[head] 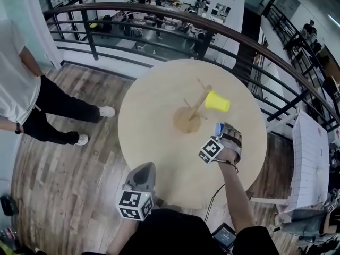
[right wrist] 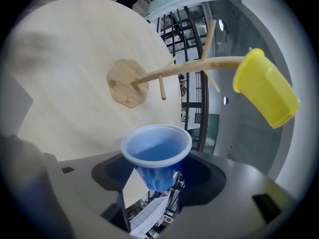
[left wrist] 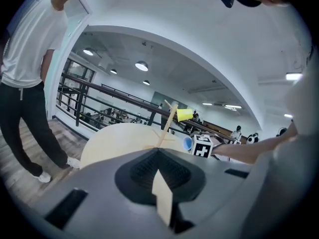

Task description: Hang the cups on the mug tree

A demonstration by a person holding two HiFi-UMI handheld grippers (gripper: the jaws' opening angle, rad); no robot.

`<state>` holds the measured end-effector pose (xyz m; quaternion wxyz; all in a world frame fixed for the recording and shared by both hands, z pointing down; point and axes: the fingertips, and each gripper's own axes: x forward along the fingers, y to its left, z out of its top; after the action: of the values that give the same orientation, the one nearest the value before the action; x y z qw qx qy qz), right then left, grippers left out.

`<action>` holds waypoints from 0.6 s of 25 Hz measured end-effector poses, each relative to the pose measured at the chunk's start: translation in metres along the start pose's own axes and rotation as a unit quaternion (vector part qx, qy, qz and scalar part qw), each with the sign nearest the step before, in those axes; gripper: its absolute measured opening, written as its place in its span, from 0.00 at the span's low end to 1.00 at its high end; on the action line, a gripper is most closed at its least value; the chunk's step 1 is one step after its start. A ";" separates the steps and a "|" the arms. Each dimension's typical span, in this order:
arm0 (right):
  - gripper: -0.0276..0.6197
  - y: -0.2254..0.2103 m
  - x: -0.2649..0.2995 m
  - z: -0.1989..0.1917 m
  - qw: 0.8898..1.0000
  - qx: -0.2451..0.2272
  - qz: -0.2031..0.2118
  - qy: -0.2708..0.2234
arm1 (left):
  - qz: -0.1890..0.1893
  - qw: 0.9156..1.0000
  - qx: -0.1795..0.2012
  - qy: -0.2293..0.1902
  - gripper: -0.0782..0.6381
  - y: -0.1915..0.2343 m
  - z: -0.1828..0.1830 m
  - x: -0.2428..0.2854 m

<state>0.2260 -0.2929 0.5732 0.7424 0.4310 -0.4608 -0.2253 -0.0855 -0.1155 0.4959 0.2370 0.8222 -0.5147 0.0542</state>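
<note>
A wooden mug tree (head: 192, 112) stands near the middle of the round pale table (head: 154, 100). A yellow cup (head: 217, 101) hangs on one of its upper pegs, mouth pointing away to the right. My right gripper (head: 223, 133) hovers just right of the tree's base, shut on a blue cup (head: 218, 128). In the right gripper view the blue cup (right wrist: 157, 151) sits between the jaws with its open mouth toward the camera, the tree (right wrist: 174, 71) and yellow cup (right wrist: 266, 88) beyond it. My left gripper (head: 144, 170) hangs at the table's near edge, shut and empty.
A person in a white shirt and dark trousers (head: 32, 100) stands on the wood floor left of the table. A dark curved railing (head: 159, 15) runs behind the table. A white panel (head: 308, 163) leans at the right.
</note>
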 end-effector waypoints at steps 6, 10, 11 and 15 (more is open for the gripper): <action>0.50 -0.002 0.022 0.033 1.000 -0.023 -0.001 -0.001 | 0.026 0.999 -0.019 -0.001 0.11 0.021 -0.006 -0.021; 0.50 -0.001 0.028 0.058 0.999 -0.037 0.002 -0.005 | 0.040 0.999 -0.034 0.004 0.11 0.034 -0.011 -0.031; 0.50 0.000 0.027 0.065 0.999 -0.042 0.002 -0.008 | 0.042 0.998 -0.037 0.006 0.11 0.037 -0.013 -0.033; 0.50 -0.007 0.022 0.094 0.997 -0.073 -0.015 -0.026 | 0.049 0.998 -0.048 0.003 0.11 0.052 -0.011 -0.032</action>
<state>0.1538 -0.3534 0.5971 0.7561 0.3766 -0.4558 -0.2807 -0.1441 -0.1030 0.5121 0.2746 0.7834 -0.5559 0.0439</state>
